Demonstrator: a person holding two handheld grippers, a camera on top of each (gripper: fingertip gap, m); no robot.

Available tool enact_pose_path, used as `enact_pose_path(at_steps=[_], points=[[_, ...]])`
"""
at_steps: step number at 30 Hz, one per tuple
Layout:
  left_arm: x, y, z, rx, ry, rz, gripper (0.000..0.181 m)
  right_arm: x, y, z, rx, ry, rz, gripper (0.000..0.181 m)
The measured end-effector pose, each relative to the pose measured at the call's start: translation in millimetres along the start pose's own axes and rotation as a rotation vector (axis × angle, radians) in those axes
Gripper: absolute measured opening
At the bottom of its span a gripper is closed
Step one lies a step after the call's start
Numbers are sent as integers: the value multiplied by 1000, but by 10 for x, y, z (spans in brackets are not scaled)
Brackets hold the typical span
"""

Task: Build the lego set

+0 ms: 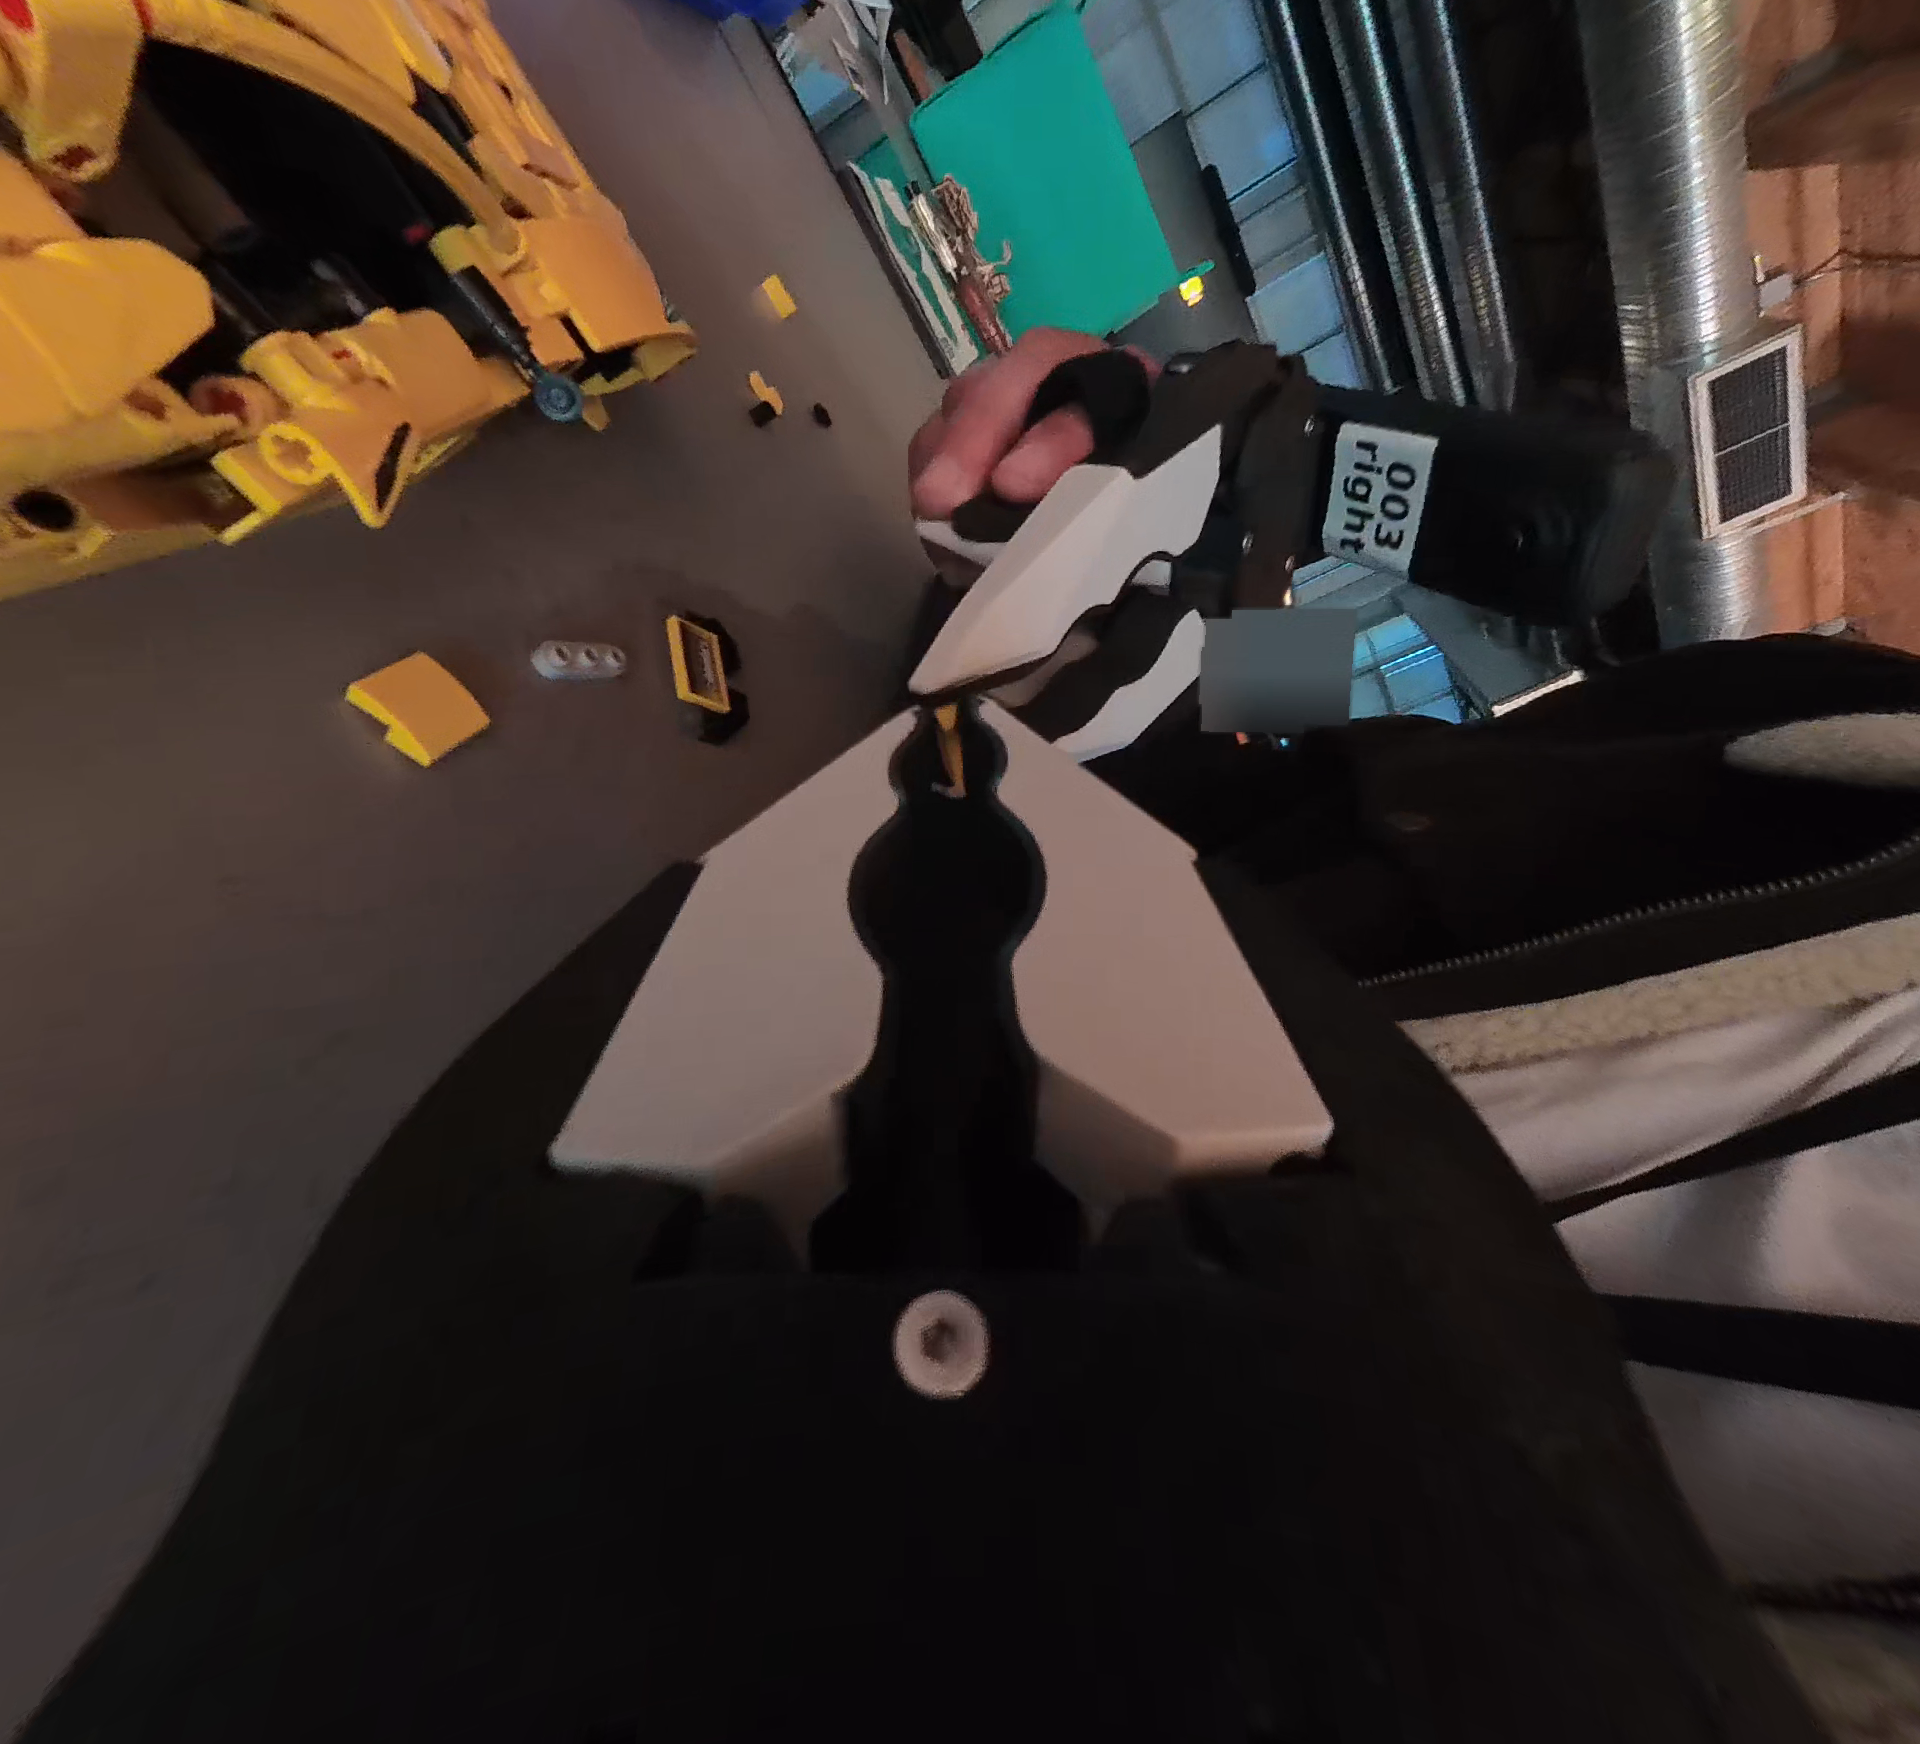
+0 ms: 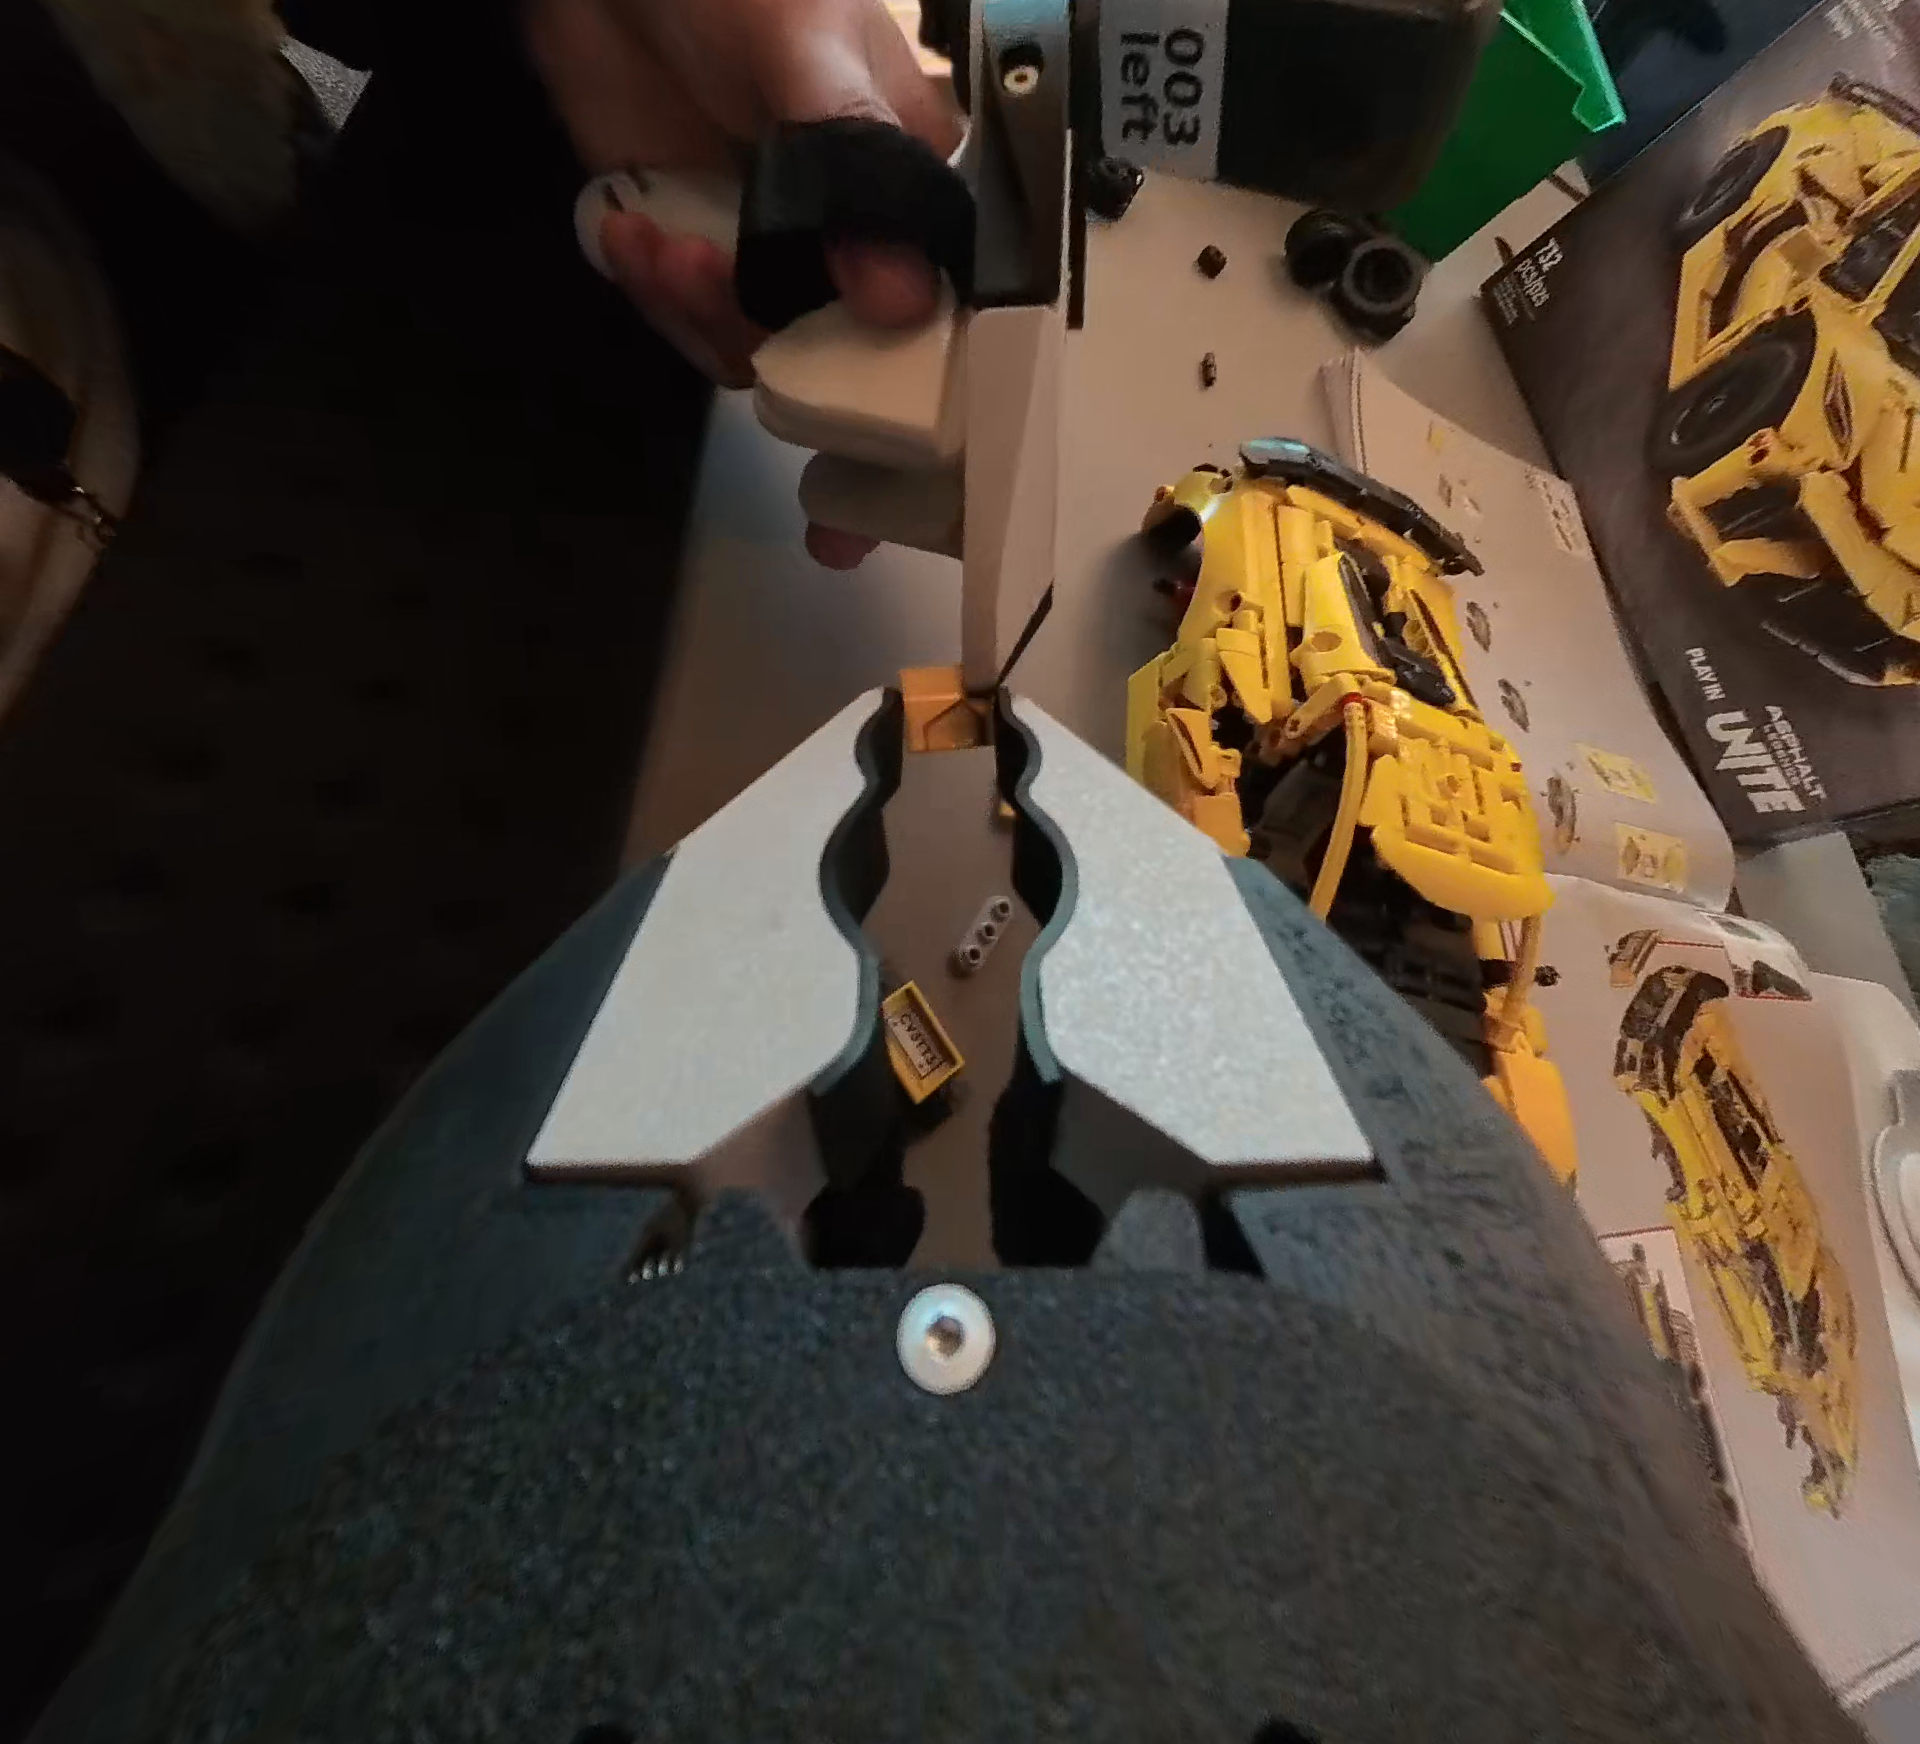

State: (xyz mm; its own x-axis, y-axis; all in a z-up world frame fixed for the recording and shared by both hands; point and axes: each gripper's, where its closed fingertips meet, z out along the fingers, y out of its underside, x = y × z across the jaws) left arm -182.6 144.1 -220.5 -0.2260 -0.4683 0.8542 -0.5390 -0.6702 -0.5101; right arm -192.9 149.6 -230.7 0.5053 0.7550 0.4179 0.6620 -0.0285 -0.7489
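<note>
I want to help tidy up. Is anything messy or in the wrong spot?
Yes. The yellow car lies tipped on its side, unfinished, on the instruction booklet. Black tyres sit loose on the table, and small pieces are scattered about, like a curved yellow piece and a grey piece.

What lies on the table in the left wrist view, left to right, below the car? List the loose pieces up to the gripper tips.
Yellow curved panel → grey three-hole piece → yellow-and-black framed piece → small yellow piece pinched at the left gripper, where the right gripper meets it.
</note>
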Motion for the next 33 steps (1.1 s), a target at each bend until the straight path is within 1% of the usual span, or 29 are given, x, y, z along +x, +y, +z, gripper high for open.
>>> enact_pose_path(at_steps=[2, 4, 8, 11, 12, 13, 16, 20, 25, 27, 30, 31, 33], points=[[-33, 24, 5, -18, -26, 2, 4, -20, 34, 18, -10, -13, 11, 18], [-44, 23, 3, -15, -28, -12, 4, -15, 42, 20, -4, -5, 18, 18], [-76, 87, 19, -53, -36, -38, 3, -29, 89, 19, -22, -6, 4, 18], [-157, 152, 49, -98, -90, -42, 2, -89, 172, 35, -61, -44, 37, 18], [-207, 169, 54, -109, -115, -49, 2, -90, 200, 29, -70, -48, 68, 22], [-222, 182, 63, -118, -117, -60, 2, -71, 213, 11, -71, -40, 102, 31], [-215, 191, 98, -133, -94, -101, 2, -79, 222, -91, -54, -64, 147, 31], [-173, 162, 186, -130, -34, -176, 2, -75, 281, -155, -81, -112, 88, 31], [-128, 106, 295, -102, 1, -207, 2, -99, 303, -185, -108, -200, 43, 23], [-119, 104, 325, -100, 7, -209, 1, -98, 313, -166, -110, -210, 31, 17], [-196, 92, 315, -88, -60, -168, 2, -76, 380, -124, -133, -216, 23, 17], [-215, 90, 294, -89, -90, -131, 2, -110, 436, -123, -154, -253, 13, 17], [-223, 36, 214, -58, -137, -37, 6, -186, 671, -113, -257, -330, -46, 17]])
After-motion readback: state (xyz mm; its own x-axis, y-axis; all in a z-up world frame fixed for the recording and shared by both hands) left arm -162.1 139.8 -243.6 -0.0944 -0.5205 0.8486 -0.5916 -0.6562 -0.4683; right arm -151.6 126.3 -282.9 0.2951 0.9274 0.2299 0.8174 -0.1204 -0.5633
